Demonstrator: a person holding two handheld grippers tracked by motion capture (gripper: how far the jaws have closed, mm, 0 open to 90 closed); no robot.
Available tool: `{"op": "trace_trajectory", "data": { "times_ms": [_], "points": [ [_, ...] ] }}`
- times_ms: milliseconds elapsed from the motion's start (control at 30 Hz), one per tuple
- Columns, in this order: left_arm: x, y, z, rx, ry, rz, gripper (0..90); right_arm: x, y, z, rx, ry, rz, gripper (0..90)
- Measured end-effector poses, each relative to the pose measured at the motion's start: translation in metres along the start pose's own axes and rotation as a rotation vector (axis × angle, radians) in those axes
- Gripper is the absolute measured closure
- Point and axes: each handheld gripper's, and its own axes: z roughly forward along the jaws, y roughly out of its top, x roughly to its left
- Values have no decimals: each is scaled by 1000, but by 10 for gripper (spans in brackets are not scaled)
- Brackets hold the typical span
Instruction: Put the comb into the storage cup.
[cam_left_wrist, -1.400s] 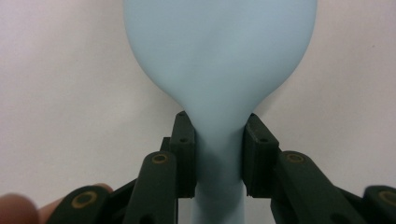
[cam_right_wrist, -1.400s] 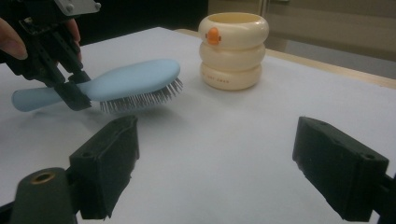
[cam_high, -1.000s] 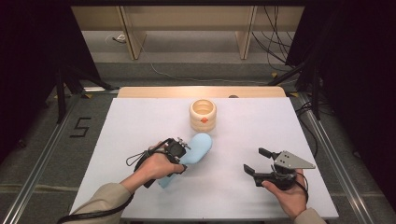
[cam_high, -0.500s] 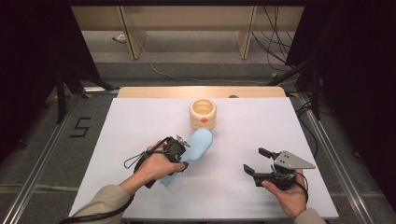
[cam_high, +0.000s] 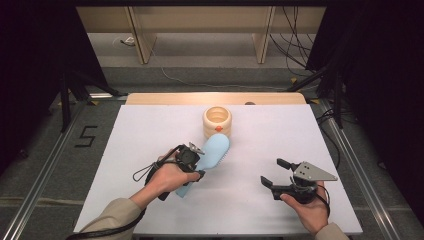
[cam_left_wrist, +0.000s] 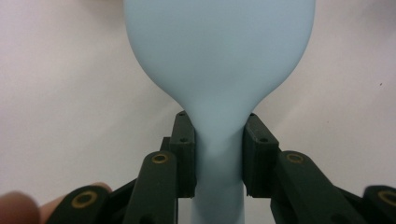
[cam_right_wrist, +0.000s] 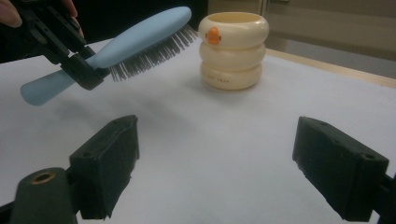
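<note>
**High view first: a blue brush lifted toward a cream cup**

High view: the left tongs (cam_high: 192, 161) grip a light-blue hairbrush (cam_high: 212, 152) at the neck where the handle meets the head. The head points toward a cream ringed cup (cam_high: 217, 121) at the far middle of the white bench (cam_high: 300, 130), its tip just short of the cup. The right tongs (cam_high: 274, 175) hang over the near right of the bench, well apart from both, jaws spread and holding nothing; they look to be waiting in reserve.

Left gripper view: both black jaws press flat on either side of the hairbrush's (cam_left_wrist: 219, 70) narrow neck. Gripping there, just below the swelling head, likely keeps the brush from sliding through or swinging.

Right gripper view: the jaws stand wide apart with bare bench between them. Beyond, the hairbrush (cam_right_wrist: 140, 35) is off the bench, bristles down and tip raised, close beside the cup's (cam_right_wrist: 232, 51) rim by its small orange duck mark (cam_right_wrist: 213, 35). That tilt suggests the brush is headed into the cup.
</note>
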Motion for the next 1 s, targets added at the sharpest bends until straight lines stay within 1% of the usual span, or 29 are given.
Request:
{"op": "trace_trajectory", "data": {
  "times_ms": [133,167,467,633,867,1000],
  "points": [
    [-1,1,0,-16,0,-11,696,0,0,0,1,-1,1,156],
    [-1,2,0,-17,1,-6,696,0,0,0,3,-1,1,156],
    [-3,8,-4,-58,9,-11,696,0,0,0,-1,-2,2,156],
    [-4,12,-6,-83,8,-24,696,0,0,1,2,-3,4,156],
    [-6,14,-5,-97,1,-30,696,1,0,1,8,-1,6,156],
    [-7,16,-3,-114,1,-38,696,1,0,1,8,2,9,156]
  ]
}}
